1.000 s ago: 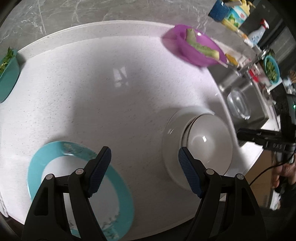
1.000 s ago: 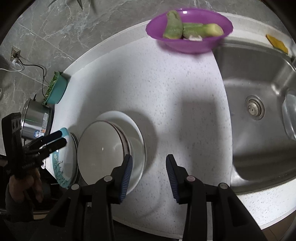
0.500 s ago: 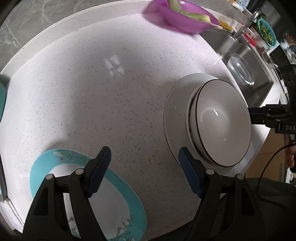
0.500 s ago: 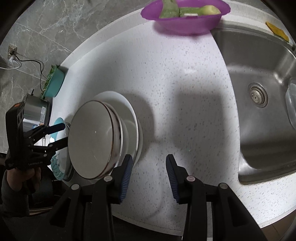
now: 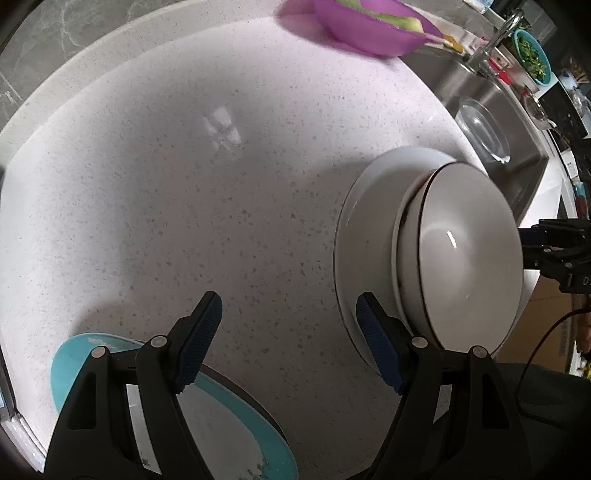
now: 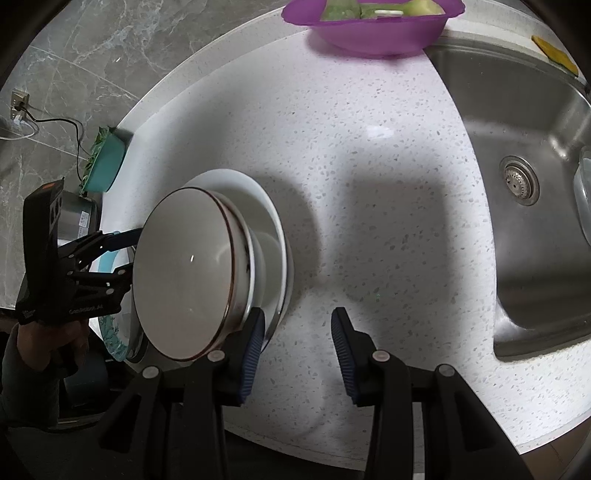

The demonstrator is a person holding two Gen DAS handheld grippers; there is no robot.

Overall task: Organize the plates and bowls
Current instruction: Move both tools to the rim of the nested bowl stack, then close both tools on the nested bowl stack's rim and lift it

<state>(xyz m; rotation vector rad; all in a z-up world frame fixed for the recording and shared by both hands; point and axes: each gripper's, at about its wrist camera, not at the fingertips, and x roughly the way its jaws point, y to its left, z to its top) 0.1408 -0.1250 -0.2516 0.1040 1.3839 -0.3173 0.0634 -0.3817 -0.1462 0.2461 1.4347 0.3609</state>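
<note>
Stacked bowls (image 5: 465, 254) — white plate (image 5: 365, 221) beneath

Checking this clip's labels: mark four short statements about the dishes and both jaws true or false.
1. The white bowl sits stacked on the white plate. True.
2. The purple bowl is empty. False: it holds green vegetable pieces.
3. The left gripper holds the teal plate. False: its jaws stand open, empty, above the counter.
4. The right gripper grips nothing. True.
</note>
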